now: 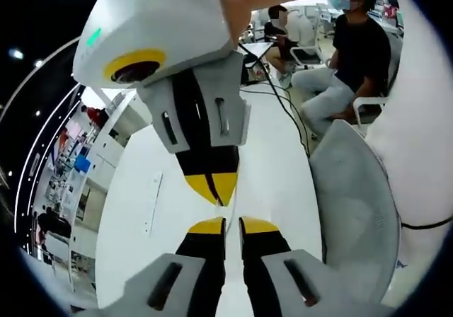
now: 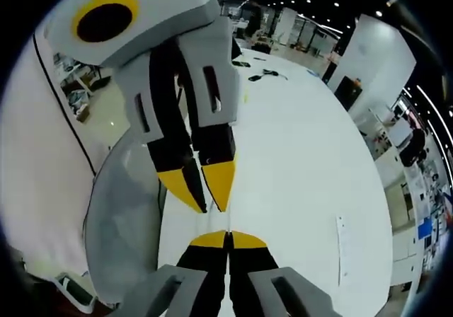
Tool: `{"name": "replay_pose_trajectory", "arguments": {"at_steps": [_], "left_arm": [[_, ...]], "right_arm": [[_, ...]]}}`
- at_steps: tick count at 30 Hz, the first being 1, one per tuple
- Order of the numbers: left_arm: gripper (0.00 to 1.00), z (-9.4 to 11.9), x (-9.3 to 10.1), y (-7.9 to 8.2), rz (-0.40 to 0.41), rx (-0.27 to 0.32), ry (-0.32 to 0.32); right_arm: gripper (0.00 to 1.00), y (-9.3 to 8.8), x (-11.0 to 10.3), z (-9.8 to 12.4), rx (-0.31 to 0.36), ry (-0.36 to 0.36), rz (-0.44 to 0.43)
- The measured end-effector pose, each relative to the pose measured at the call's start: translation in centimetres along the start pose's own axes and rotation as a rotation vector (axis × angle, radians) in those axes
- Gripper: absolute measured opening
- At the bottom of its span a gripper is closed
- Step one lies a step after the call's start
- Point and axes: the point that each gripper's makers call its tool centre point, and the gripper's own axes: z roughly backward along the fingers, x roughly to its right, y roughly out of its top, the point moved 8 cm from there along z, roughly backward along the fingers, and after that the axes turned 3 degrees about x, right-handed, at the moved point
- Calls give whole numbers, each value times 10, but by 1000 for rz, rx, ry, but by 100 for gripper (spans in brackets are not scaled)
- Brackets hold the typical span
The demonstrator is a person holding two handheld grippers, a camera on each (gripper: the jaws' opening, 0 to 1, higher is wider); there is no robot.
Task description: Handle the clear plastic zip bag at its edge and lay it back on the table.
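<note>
My two grippers hang tip to tip over the white table [image 1: 276, 168]. In the left gripper view, my left gripper [image 1: 233, 225] rises from the bottom with its yellow-tipped jaws a narrow slit apart and nothing visible between them. My right gripper [image 1: 214, 189] comes down from above, shut. In the right gripper view, my right gripper [image 2: 228, 238] has its tips pressed together, and the left gripper [image 2: 210, 205] points down at it. A faint thin rectangular outline [image 1: 152, 204] [image 2: 340, 250] lies flat on the table. I cannot tell whether it is the clear bag.
A grey mesh chair [image 1: 354, 204] [image 2: 124, 218] stands at the table's edge beside the person's white sleeve [image 1: 417, 140]. Black cables [image 1: 283, 98] trail across the table. Seated people [image 1: 354, 62] are beyond the table. Small dark items [image 2: 265, 73] lie at its far end.
</note>
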Motion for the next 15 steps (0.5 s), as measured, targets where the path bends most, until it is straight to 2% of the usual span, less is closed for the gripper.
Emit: {"name": "replay_pose_trajectory", "arguments": {"at_steps": [15], "left_arm": [[0, -3, 7, 1, 5, -14, -38]], "right_arm": [[0, -4, 7, -1, -4, -9, -2]]}}
